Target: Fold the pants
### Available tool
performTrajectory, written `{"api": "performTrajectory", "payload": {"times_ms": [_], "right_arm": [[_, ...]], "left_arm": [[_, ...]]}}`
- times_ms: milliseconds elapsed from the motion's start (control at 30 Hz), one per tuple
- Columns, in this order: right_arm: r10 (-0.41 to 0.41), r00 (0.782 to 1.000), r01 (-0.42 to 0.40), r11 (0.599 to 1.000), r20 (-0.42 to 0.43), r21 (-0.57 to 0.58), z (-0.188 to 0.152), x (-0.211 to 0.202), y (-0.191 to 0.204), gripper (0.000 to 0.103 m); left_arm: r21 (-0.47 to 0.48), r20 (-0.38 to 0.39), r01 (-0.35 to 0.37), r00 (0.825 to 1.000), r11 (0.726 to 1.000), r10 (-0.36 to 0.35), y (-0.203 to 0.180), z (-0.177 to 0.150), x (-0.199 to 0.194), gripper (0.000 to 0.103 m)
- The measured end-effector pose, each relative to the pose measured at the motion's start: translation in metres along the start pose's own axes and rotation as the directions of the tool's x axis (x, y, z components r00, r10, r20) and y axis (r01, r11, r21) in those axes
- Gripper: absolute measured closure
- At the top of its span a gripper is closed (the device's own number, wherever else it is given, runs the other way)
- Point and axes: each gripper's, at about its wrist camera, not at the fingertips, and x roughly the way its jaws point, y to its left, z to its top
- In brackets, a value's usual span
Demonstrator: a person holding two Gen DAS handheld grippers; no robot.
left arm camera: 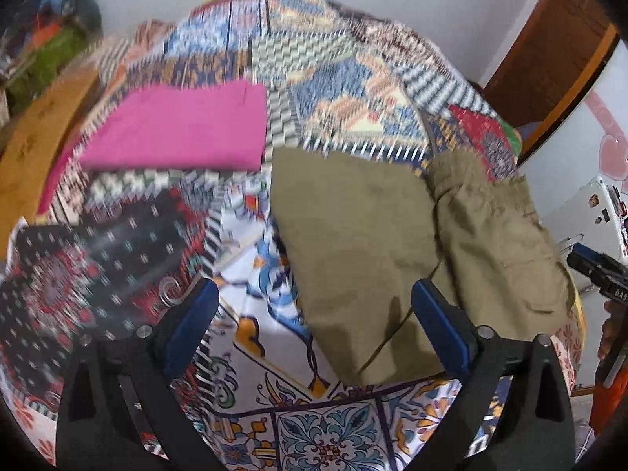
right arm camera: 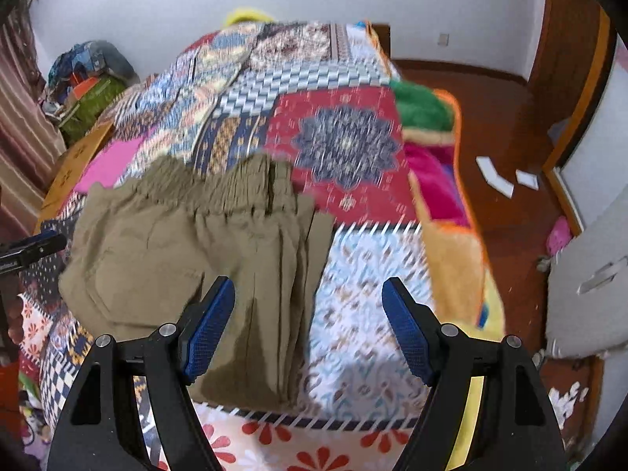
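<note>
Khaki pants (left arm camera: pixel 373 235) lie folded on the patchwork bedspread (left arm camera: pixel 322 78), waistband toward the right in the left wrist view. My left gripper (left arm camera: pixel 314 290) hovers open over the pants' left edge, with nothing pinched between its blue pads. In the right wrist view the same pants (right arm camera: pixel 188 243) lie left of centre, gathered waistband at the far side. My right gripper (right arm camera: pixel 309 286) is open above their right edge, its left pad over the cloth and its right pad over the bedspread (right arm camera: pixel 353 259). Each gripper shows at the rim of the other's view: right gripper (left arm camera: pixel 600 271), left gripper (right arm camera: pixel 31 249).
A folded pink cloth (left arm camera: pixel 176 129) lies beyond the pants on the bed. A wooden bed board (left arm camera: pixel 35 141) runs along the left side. A bright fleece blanket (right arm camera: pixel 435 165) hangs off the bed's right edge above the wooden floor (right arm camera: pixel 490 125). A white cabinet (right arm camera: pixel 588 255) stands at right.
</note>
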Motion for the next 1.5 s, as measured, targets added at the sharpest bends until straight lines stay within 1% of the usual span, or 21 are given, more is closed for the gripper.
{"api": "performTrajectory", "payload": {"times_ms": [67, 167, 233, 300, 367, 433, 500, 567, 633, 767, 833, 867, 933, 1000, 1067, 1133, 1200, 1300, 1500], "right_arm": [[0.001, 0.999, -0.002, 1.000, -0.032, -0.009, -0.005, 0.010, 0.005, 0.028], [-0.005, 0.998, 0.004, 1.000, -0.062, -0.024, -0.011, 0.021, 0.011, 0.028], [0.003, 0.998, -0.004, 1.000, -0.068, -0.013, -0.012, 0.025, 0.011, 0.023], [0.006, 0.998, -0.005, 1.000, -0.064, 0.005, -0.011, 0.029, 0.007, 0.016], [0.027, 0.997, -0.025, 0.999, -0.076, 0.026, -0.010, 0.034, 0.003, 0.014], [0.058, 0.994, -0.054, 0.997, -0.090, 0.054, -0.008, 0.039, -0.002, 0.011], [0.062, 0.994, -0.057, 0.997, -0.093, 0.053, -0.007, 0.045, -0.003, 0.005], [0.047, 0.995, -0.045, 0.999, -0.091, 0.026, -0.006, 0.048, 0.003, 0.003], [0.032, 0.995, -0.032, 0.999, -0.093, -0.001, -0.004, 0.051, 0.008, 0.003], [0.048, 0.995, -0.048, 0.999, -0.089, -0.001, -0.001, 0.057, 0.009, 0.004], [0.058, 0.995, -0.058, 0.998, -0.085, 0.000, -0.001, 0.057, 0.008, 0.007], [0.064, 0.994, -0.064, 0.998, -0.084, -0.006, -0.002, 0.056, 0.009, 0.011], [0.078, 0.994, -0.080, 0.997, -0.081, -0.013, -0.002, 0.054, 0.011, 0.019], [0.104, 0.991, -0.106, 0.994, -0.080, -0.021, -0.001, 0.052, 0.014, 0.037], [0.103, 0.992, -0.105, 0.994, -0.077, -0.020, -0.001, 0.052, 0.016, 0.039], [0.107, 0.992, -0.108, 0.994, -0.071, -0.020, -0.001, 0.052, 0.017, 0.048], [0.126, 0.990, -0.127, 0.992, -0.069, -0.011, -0.002, 0.050, 0.018, 0.058], [0.117, 0.991, -0.118, 0.993, -0.060, -0.026, -0.003, 0.047, 0.022, 0.061], [0.102, 0.993, -0.104, 0.994, -0.055, -0.039, -0.002, 0.047, 0.024, 0.061]], "left_arm": [[-0.009, -0.031, -0.002, 1.000, 1.000, 0.002, 0.001, -0.003, 0.012, 0.003], [-0.015, -0.064, 0.014, 0.998, 1.000, -0.015, -0.002, -0.006, 0.028, 0.003], [-0.018, -0.064, 0.019, 0.998, 1.000, -0.020, -0.004, -0.005, 0.033, 0.003], [-0.017, -0.055, 0.018, 0.998, 1.000, -0.019, -0.007, -0.003, 0.036, 0.003], [-0.015, -0.053, 0.026, 0.998, 1.000, -0.027, -0.009, -0.002, 0.037, 0.003], [-0.013, -0.049, 0.035, 0.998, 0.999, -0.036, -0.010, 0.000, 0.038, 0.003], [-0.013, -0.043, 0.043, 0.998, 0.999, -0.043, -0.010, 0.001, 0.038, 0.003], [-0.005, -0.034, 0.040, 0.999, 0.999, -0.040, -0.011, 0.002, 0.038, 0.006], [0.002, -0.037, 0.046, 0.998, 0.999, -0.046, -0.013, 0.002, 0.039, 0.013], [0.005, -0.040, 0.057, 0.998, 0.998, -0.057, -0.015, 0.001, 0.038, 0.019], [0.004, -0.039, 0.068, 0.997, 0.998, -0.068, -0.015, -0.001, 0.036, 0.022], [0.008, -0.041, 0.071, 0.997, 0.997, -0.071, -0.016, -0.001, 0.035, 0.023], [0.010, -0.046, 0.071, 0.996, 0.997, -0.071, -0.017, -0.002, 0.035, 0.024], [0.013, -0.048, 0.067, 0.997, 0.998, -0.067, -0.019, -0.002, 0.034, 0.026], [0.024, -0.042, 0.055, 0.998, 0.998, -0.054, -0.021, -0.002, 0.031, 0.028], [0.036, -0.037, 0.039, 0.999, 0.999, -0.038, -0.022, -0.003, 0.029, 0.030], [0.042, -0.034, 0.024, 0.999, 0.999, -0.023, -0.022, -0.003, 0.027, 0.030], [0.038, -0.031, 0.013, 0.999, 0.999, -0.012, -0.021, -0.003, 0.023, 0.030], [0.098, 0.016, -0.021, 1.000, 0.995, 0.020, -0.028, -0.005, 0.007, 0.030]]}}
